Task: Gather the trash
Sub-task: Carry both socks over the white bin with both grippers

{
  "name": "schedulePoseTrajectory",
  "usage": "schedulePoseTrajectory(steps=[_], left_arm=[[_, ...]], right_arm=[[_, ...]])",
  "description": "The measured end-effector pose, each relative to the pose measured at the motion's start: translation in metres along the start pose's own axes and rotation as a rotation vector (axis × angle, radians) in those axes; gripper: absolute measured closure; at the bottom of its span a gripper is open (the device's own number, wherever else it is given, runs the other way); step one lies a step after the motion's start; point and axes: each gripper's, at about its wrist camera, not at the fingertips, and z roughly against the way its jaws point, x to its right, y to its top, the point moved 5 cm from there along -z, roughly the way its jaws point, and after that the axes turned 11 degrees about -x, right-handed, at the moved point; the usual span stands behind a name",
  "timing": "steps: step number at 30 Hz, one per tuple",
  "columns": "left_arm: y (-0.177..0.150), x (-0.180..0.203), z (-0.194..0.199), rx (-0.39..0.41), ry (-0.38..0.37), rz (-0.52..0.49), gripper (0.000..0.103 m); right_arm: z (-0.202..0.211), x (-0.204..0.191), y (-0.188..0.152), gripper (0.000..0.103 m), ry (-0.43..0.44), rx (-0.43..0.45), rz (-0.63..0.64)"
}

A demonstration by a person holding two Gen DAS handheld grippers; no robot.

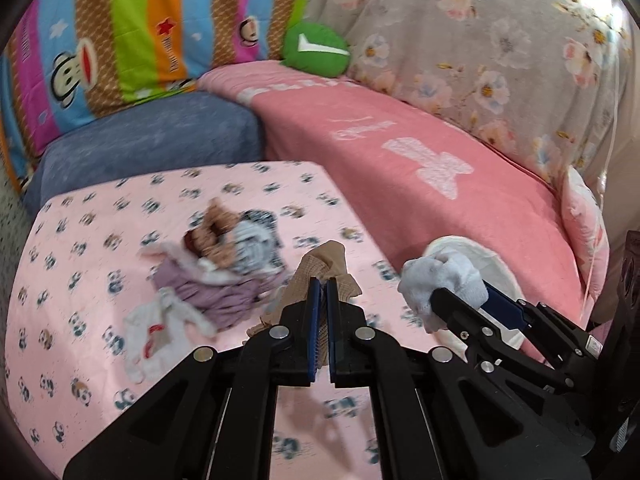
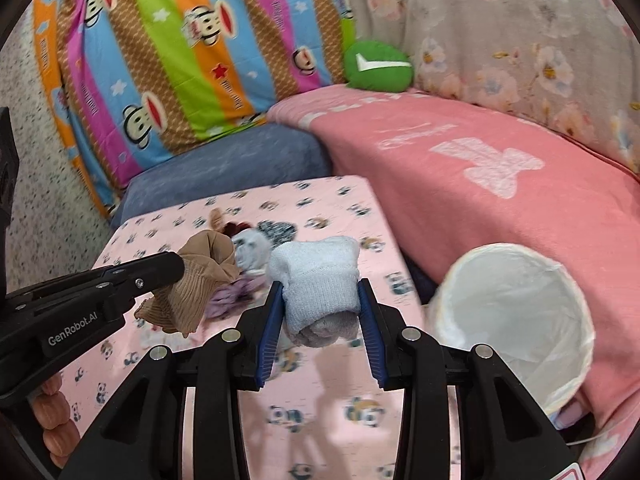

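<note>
My left gripper is shut on a tan stocking, held above the pink panda-print table; it also shows at the left of the right wrist view with the stocking hanging from it. My right gripper is shut on a rolled light-blue sock, also seen in the left wrist view. A white lined bin stands to the right of the table, beside the right gripper. A pile of several socks and cloths lies on the table beyond the grippers.
A pink-blanketed sofa runs behind the bin. A blue cushion, a striped monkey-print pillow and a green round cushion sit at the back. A grey floral cover drapes the sofa back.
</note>
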Motion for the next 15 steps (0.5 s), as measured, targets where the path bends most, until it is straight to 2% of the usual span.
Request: schedulePoseTrajectory(steps=[8, 15], left_arm=[[0.018, 0.083, -0.016, 0.002, -0.091, -0.122, 0.1], [0.023, 0.136, -0.03, -0.007, -0.149, -0.199, 0.1]], right_arm=[[0.031, 0.086, 0.001, 0.066, -0.083, 0.052, -0.119], [0.04, 0.153, -0.008, 0.066, -0.147, 0.057, -0.218]])
